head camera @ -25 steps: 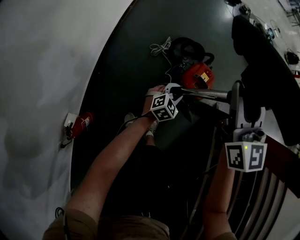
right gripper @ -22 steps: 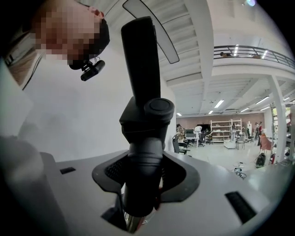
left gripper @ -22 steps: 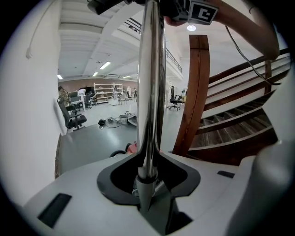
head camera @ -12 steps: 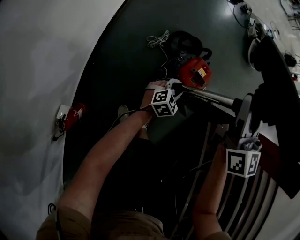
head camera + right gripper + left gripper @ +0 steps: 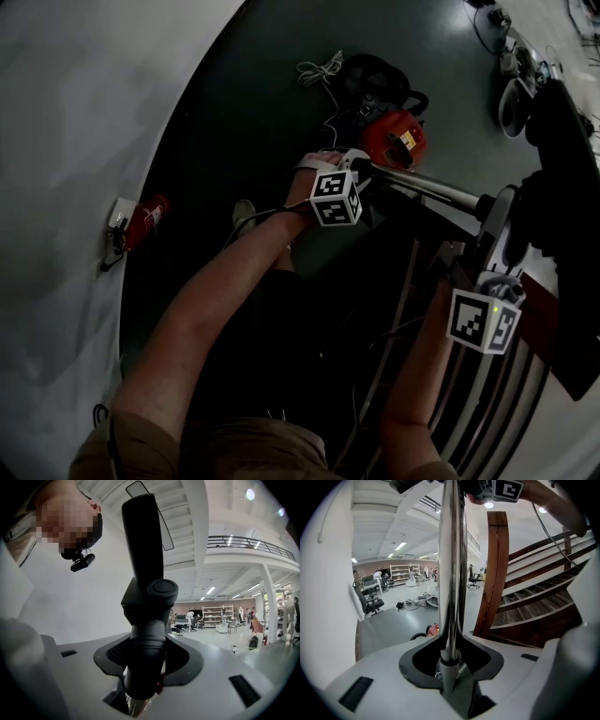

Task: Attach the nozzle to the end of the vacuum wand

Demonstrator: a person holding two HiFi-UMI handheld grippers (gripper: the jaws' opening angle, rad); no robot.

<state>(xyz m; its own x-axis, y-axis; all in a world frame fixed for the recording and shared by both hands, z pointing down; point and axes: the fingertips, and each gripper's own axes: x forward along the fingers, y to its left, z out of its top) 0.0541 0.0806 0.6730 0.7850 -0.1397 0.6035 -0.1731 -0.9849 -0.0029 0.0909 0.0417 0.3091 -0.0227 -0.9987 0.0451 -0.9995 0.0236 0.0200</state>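
My left gripper [image 5: 360,172] is shut on the near end of the chrome vacuum wand [image 5: 422,188]. In the left gripper view the wand [image 5: 450,564] rises straight out of the left gripper [image 5: 450,667]. My right gripper [image 5: 495,267] is shut on the black nozzle [image 5: 502,234], which stands up between the right gripper [image 5: 143,677] jaws as a dark jointed nozzle [image 5: 143,550]. The wand's far end meets the nozzle's collar; I cannot tell whether it is seated. The red vacuum cleaner [image 5: 397,141] lies on the dark floor beyond my left hand.
A black hose [image 5: 375,77] and a white cord [image 5: 319,70] lie by the cleaner. A wooden stair post [image 5: 496,573] and railing [image 5: 497,403] stand close on the right. A red object [image 5: 141,220] sits at a wall socket on the left. A black chair [image 5: 562,169] is at far right.
The right gripper with the nozzle has shifted a little right and down in the head view, and the wand's far end has tilted with it. The left gripper has stayed put.
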